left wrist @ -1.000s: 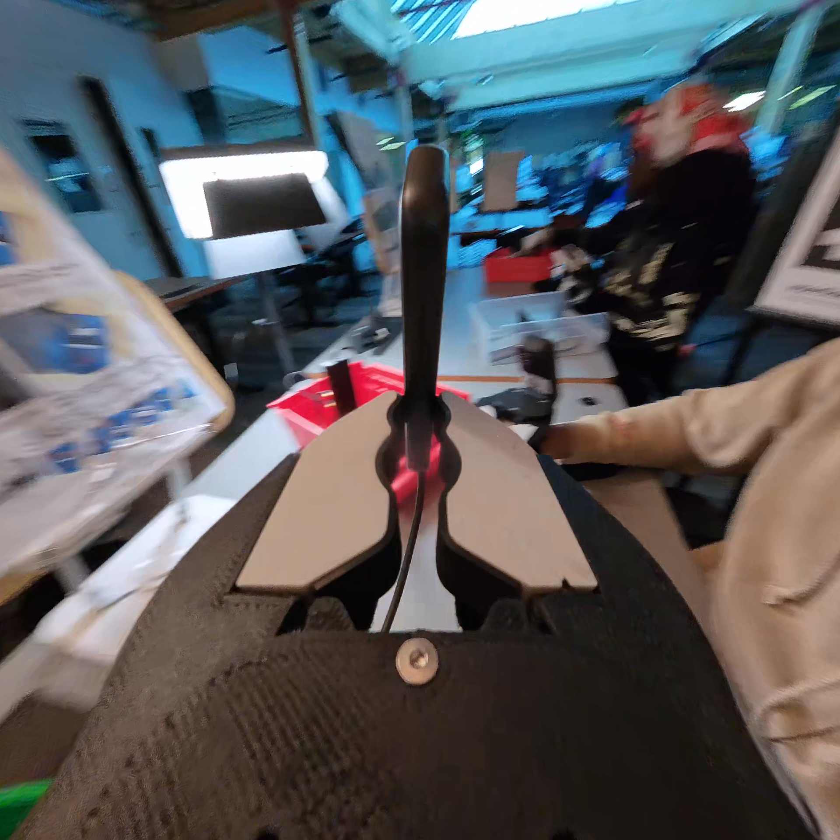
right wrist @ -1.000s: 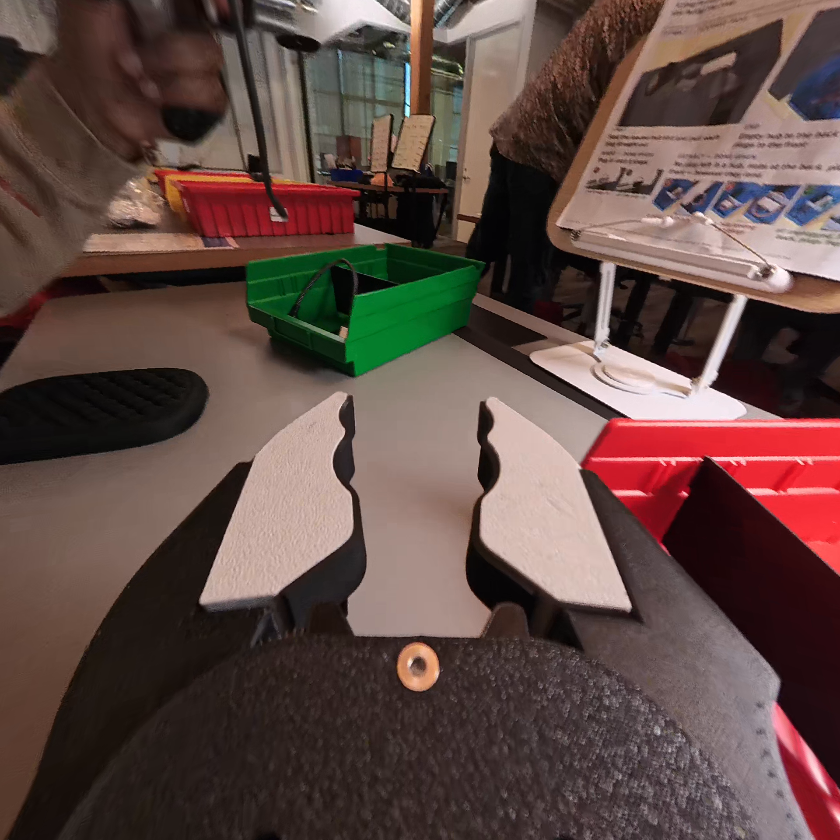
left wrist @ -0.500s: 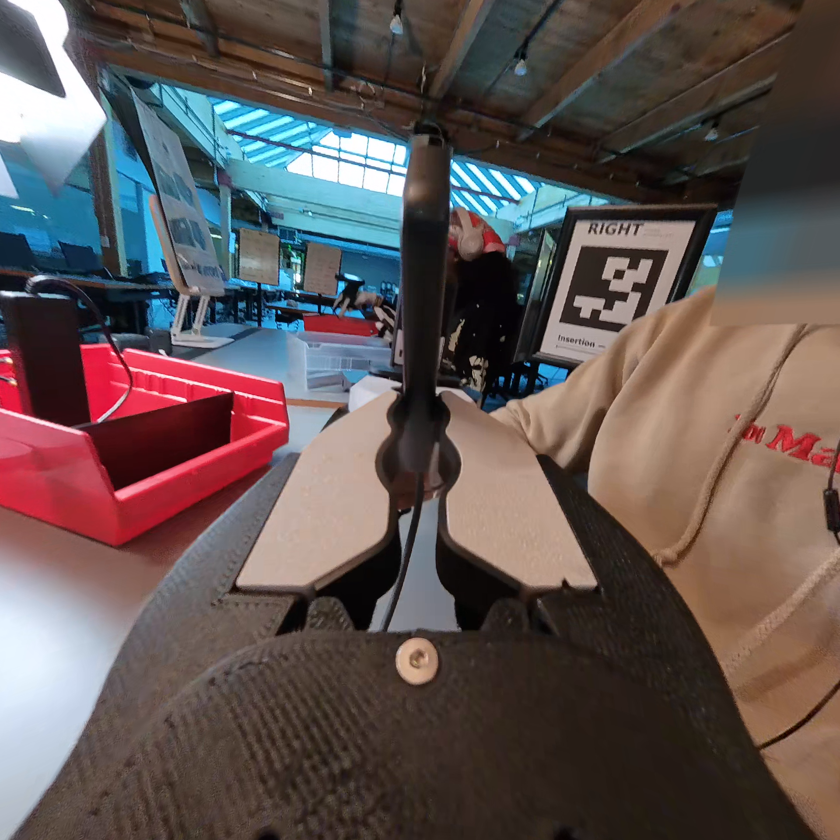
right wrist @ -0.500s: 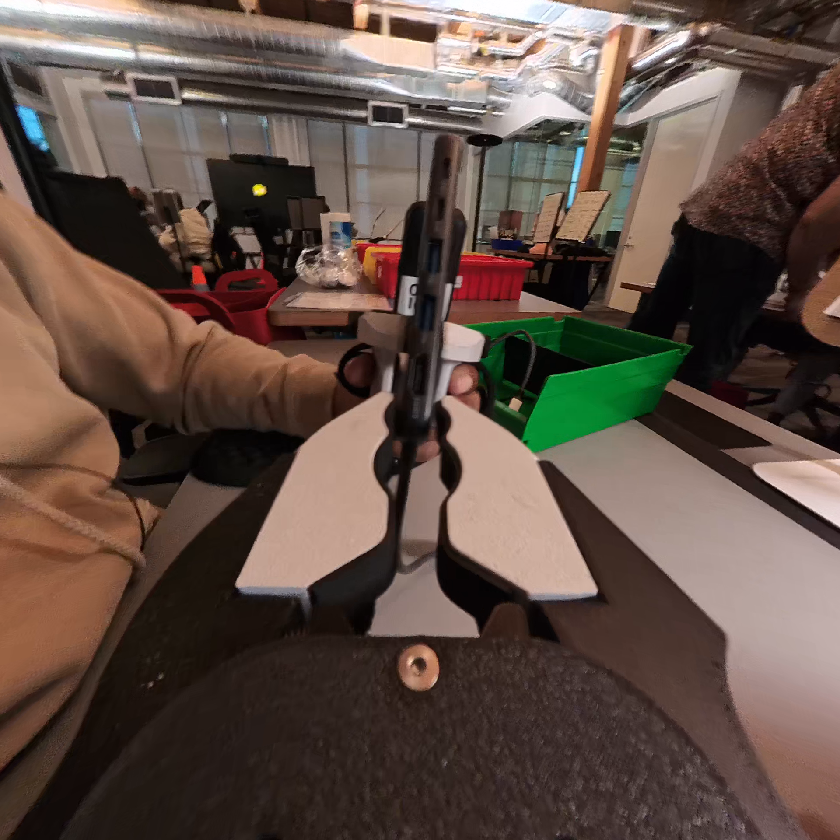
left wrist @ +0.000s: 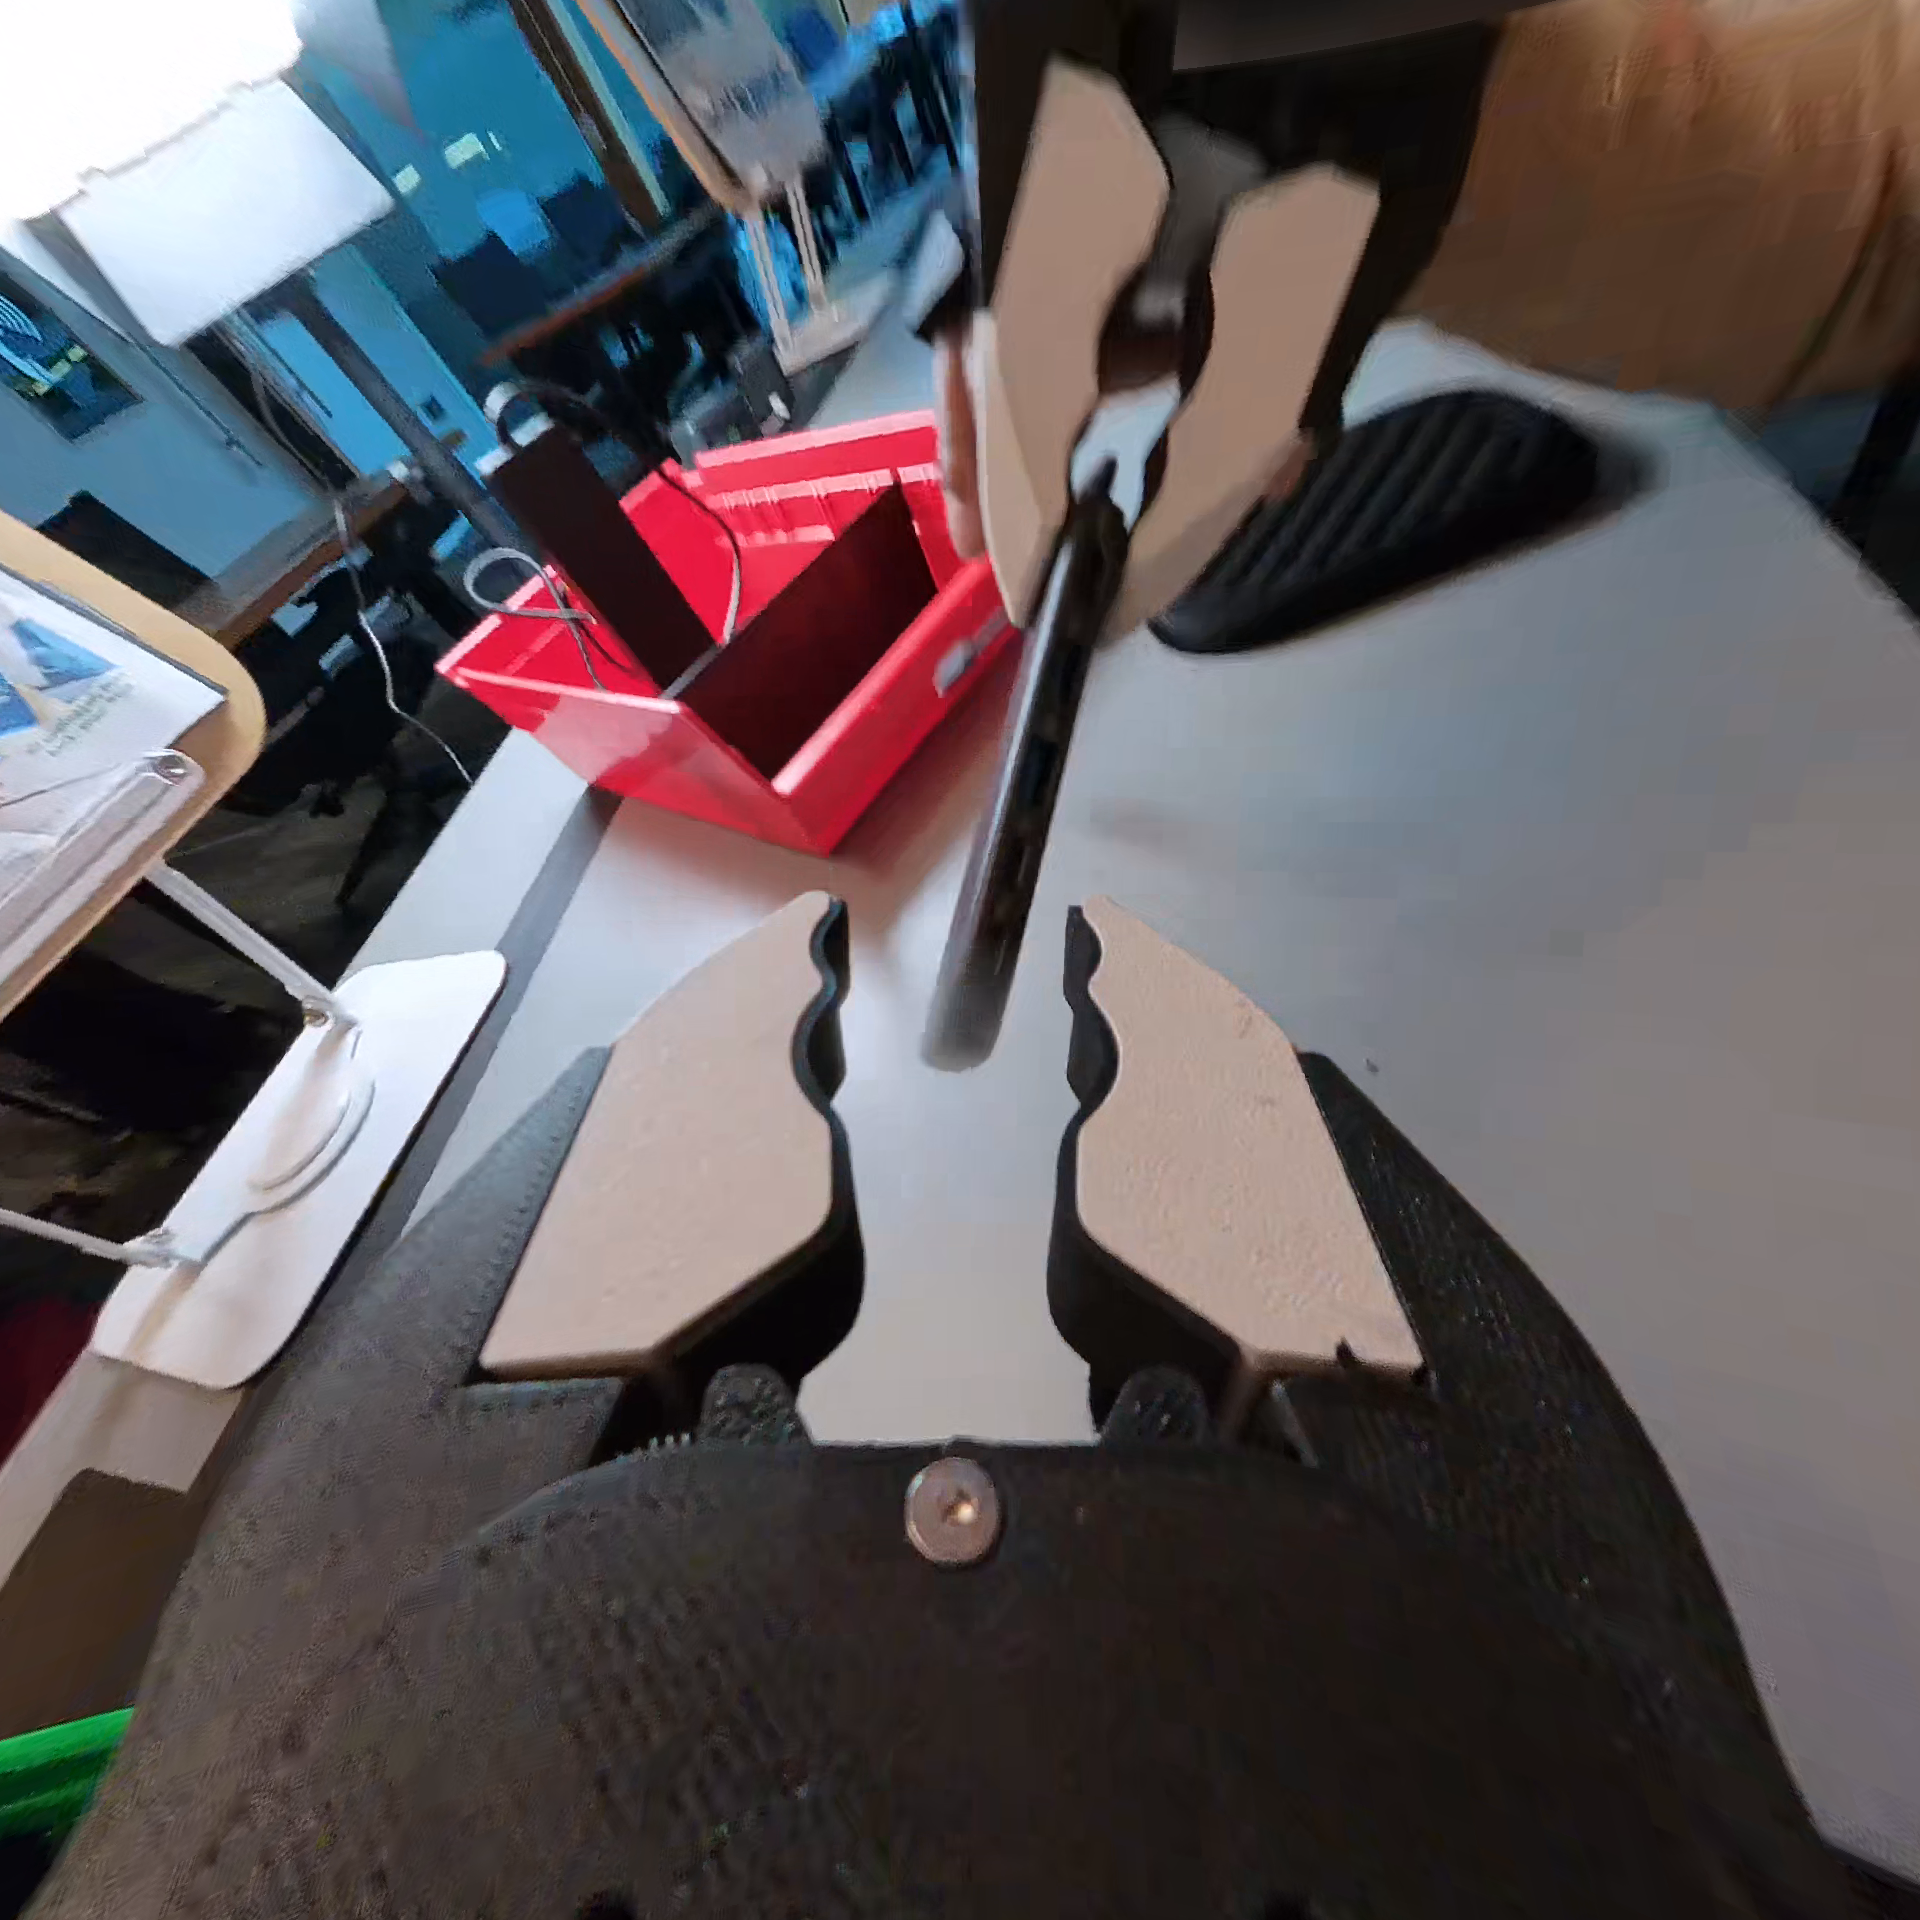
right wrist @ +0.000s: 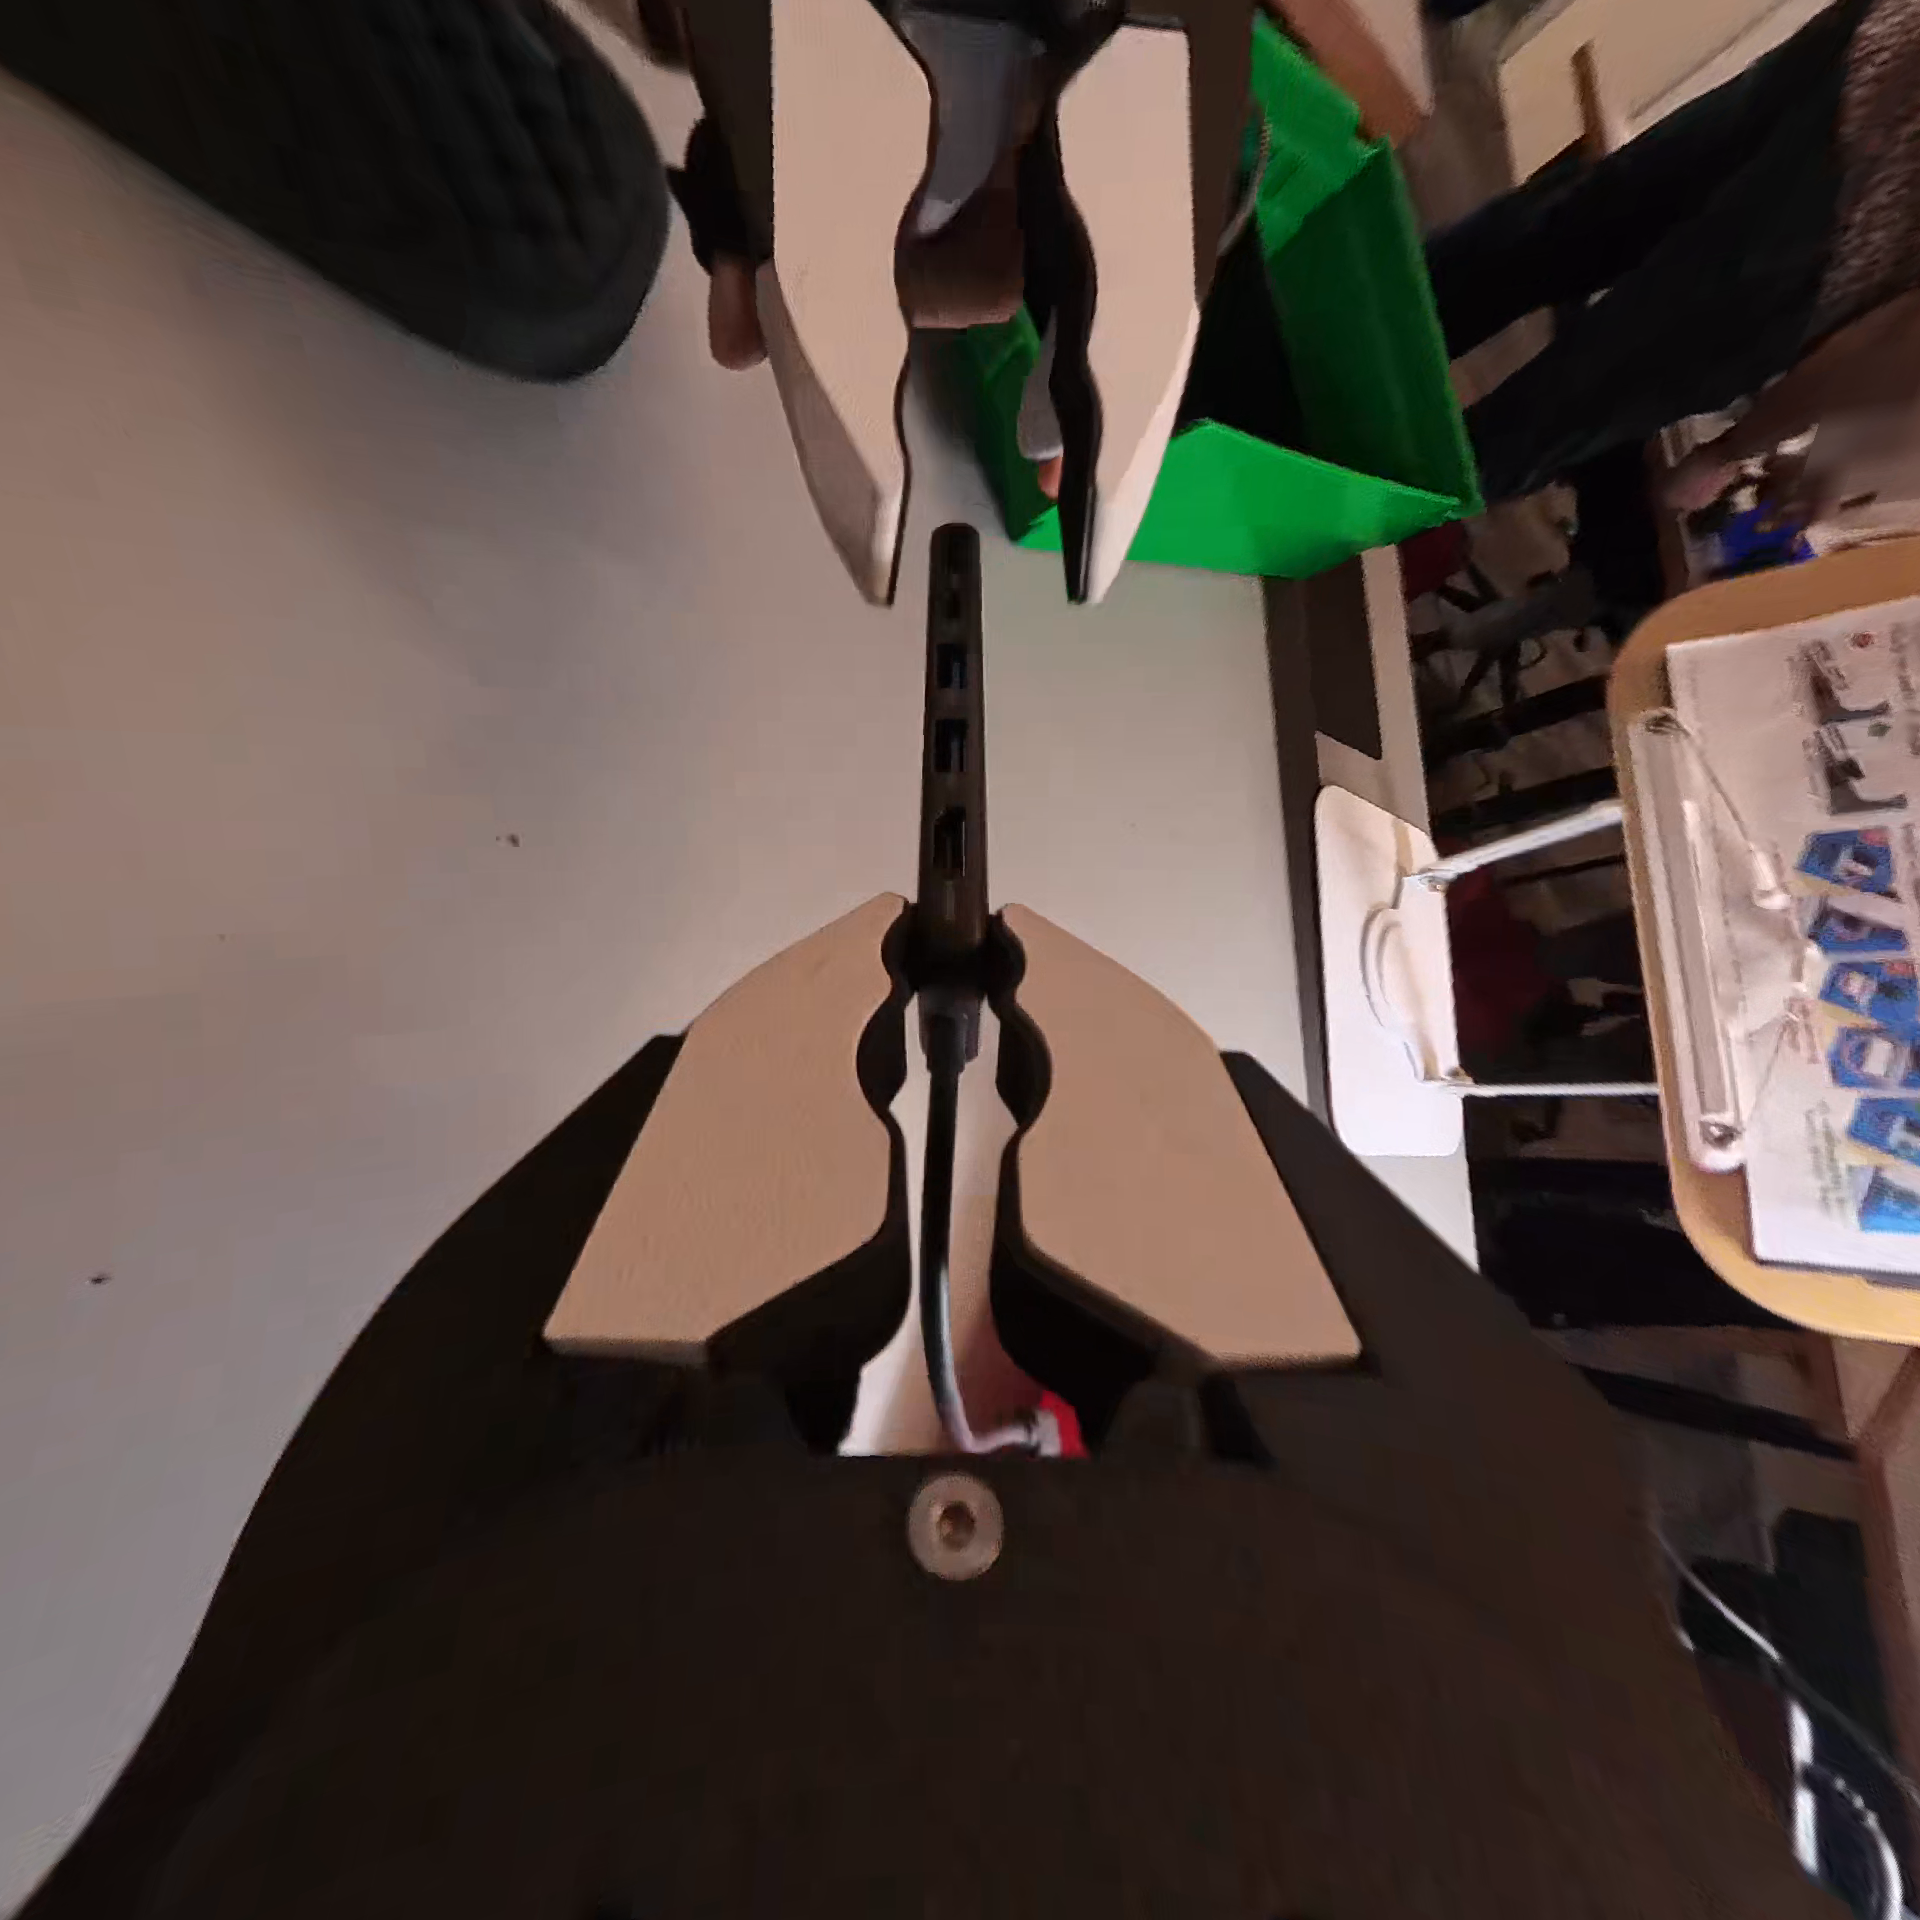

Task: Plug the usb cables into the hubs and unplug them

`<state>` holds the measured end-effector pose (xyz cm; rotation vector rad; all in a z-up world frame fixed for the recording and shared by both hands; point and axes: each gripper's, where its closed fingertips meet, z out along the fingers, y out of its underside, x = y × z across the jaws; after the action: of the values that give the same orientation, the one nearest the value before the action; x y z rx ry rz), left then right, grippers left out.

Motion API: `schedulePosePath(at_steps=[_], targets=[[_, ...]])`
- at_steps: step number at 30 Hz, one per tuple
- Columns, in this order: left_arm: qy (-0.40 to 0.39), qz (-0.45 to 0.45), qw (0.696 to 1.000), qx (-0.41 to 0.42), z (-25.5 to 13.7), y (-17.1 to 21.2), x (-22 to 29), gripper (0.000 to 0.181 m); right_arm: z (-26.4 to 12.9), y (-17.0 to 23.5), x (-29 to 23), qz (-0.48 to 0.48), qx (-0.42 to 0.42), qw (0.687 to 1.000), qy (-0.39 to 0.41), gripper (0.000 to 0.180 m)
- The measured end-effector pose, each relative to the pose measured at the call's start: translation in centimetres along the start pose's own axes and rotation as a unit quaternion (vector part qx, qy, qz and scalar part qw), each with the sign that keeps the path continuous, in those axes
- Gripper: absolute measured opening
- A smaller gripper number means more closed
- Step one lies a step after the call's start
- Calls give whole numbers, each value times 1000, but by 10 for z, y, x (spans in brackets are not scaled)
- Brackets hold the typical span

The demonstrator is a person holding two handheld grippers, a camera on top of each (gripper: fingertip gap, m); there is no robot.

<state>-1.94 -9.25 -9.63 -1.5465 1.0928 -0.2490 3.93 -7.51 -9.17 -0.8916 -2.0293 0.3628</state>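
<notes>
Black USB hub (right wrist: 954, 727), slim, sits pinched at its cable end between the pressed-together jaws of the right gripper (right wrist: 951, 935); its cable (right wrist: 940, 1195) runs back btwn the fingers toward the camera. Ports show along the hub's upper edge in right wrist view. Hub's free end points away, reaching just into the gap of the left gripper (right wrist: 982, 592) opposite, whose jaws are spread, not touching the hub.

In left wrist view same thing from the other side: left gripper (left wrist: 951, 925) near, jaws apart w/ nothing in them; hub (left wrist: 1023, 769) tip hangs between the fingertips above the grey table (left wrist: 1455, 883), slanting up & away to the right gripper (left wrist: 1081, 582) which clamps it.

Farther on the table: red bin (left wrist: 727, 686) w/ dark divider, left of the hub, a black block & thin wires in its far part. Black ribbed pad (left wrist: 1382, 520) far right. Green bin (right wrist: 1299, 416) behind left gripper in right wrist view. White stand base (left wrist: 301, 1164) at the table's left edge, board w/ printed sheet (left wrist: 62, 727) on it. Beige sleeve (left wrist: 1714, 156) far right, blurred.
</notes>
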Motion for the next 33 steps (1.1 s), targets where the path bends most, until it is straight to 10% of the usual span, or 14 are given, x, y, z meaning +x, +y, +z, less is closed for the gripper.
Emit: schedulePosePath(at_steps=[7,14,23,33], targets=[[-20,74,992,-101,17,33,9,12,17,-16,-1,-23,0,999,-28,12],[-43,-91,993,53,-12,7,-27,12,-42,-57,67,104,231,953,165,30],[-7,-187,959,212,-32,-25,-32,12,20,-39,9,187,247,951,-5,34],[106,-139,969,172,3,-20,29,12,7,-55,-4,216,341,912,-71,21]])
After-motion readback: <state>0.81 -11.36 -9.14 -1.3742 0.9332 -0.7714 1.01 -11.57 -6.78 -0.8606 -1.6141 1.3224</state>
